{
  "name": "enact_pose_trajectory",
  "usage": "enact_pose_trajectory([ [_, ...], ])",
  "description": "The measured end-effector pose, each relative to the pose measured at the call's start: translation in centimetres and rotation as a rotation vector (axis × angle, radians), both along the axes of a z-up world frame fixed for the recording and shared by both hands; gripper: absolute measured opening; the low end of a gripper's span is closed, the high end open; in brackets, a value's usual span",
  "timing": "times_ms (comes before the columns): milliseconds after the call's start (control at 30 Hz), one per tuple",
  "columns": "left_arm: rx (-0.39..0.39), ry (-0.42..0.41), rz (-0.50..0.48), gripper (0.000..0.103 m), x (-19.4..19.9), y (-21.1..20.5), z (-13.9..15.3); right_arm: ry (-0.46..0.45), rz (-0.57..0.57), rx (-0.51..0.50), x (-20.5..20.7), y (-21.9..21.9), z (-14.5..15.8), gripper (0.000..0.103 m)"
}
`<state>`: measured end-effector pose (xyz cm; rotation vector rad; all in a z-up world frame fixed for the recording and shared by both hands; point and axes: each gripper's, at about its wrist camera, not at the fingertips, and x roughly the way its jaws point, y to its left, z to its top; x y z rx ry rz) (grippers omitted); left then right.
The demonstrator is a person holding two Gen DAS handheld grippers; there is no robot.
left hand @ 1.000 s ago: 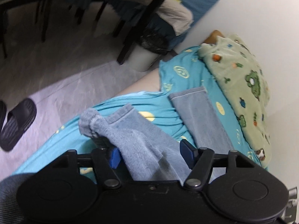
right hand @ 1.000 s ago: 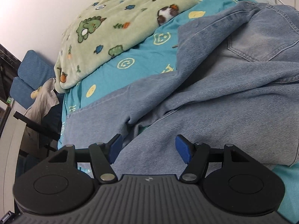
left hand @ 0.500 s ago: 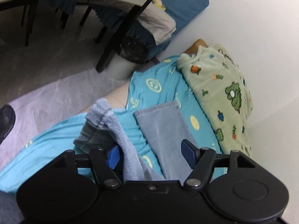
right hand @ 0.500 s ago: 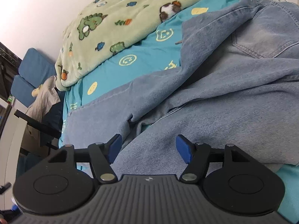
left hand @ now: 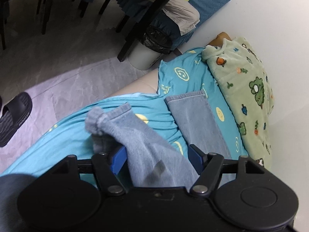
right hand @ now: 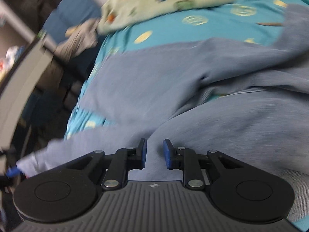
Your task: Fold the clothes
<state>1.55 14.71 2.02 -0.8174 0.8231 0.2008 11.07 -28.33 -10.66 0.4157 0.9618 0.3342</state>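
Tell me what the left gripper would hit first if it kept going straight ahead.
Most likely the bunched jeans leg lying between the open jaws of the left gripper; past its cuff is the blue bedsheet. Depth is hard to judge.

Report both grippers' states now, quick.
Left gripper: open, one jeans leg lying between its fingers, not clamped.
Right gripper: jaws nearly shut over the jeans; the blur hides whether they pinch it.
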Motion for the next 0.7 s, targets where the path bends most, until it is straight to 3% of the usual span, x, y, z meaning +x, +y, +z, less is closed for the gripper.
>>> enact_pose_trajectory([
  [167, -0.016, -0.035, 0.0, 0.066, -1.7, 0.8, 1.9, 0.06, 0.238, -0.085, -0.5, 5.0, -2.3, 0.02],
  [300, 0.034, -0.058, -0.002, 0.071, -0.3, 1.3, 3.1, 0.059, 0.318, -0.148, -1.0, 6.2, -2.9, 0.02],
  [333, 0.047, -0.042, -0.007, 0.074, 0.6, 1.5, 2.7, 0.072, 0.316, -0.136, -0.9, 6.0, -2.8, 0.02],
  [700, 0.126, 0.189, -0.116, 0.072, 11.6, 3.8, -5.2, 0.069, 0.298, -0.088, -0.5, 5.0, -2.2, 0.026],
])
